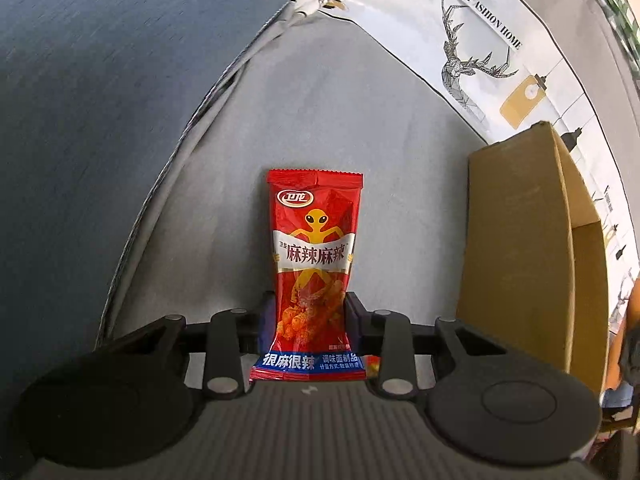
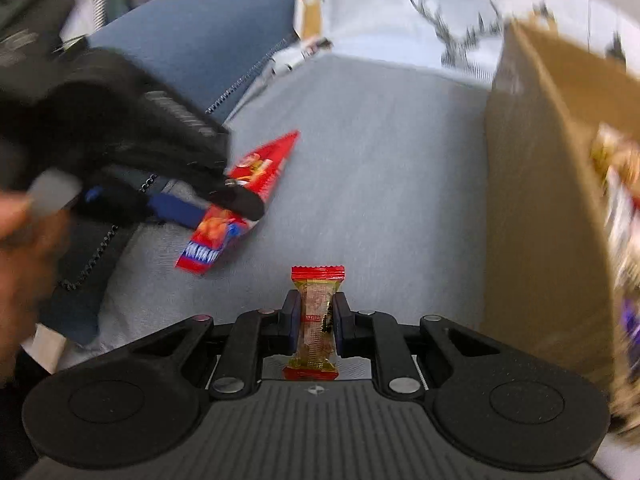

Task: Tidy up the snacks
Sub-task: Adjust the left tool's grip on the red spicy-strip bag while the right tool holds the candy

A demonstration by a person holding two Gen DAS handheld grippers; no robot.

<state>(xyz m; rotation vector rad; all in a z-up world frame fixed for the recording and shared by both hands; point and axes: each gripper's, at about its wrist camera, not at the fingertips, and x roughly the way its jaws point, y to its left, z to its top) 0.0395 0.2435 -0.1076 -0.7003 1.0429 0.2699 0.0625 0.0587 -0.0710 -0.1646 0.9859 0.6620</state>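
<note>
The left gripper had its jaws clamped on the lower part of a red spicy snack packet, which stood out ahead of the jaws above the grey cloth; the cardboard box lay to their right; the right gripper pinched a small candy bar between its jaws, the box to their right, holding blurred snacks.
</note>
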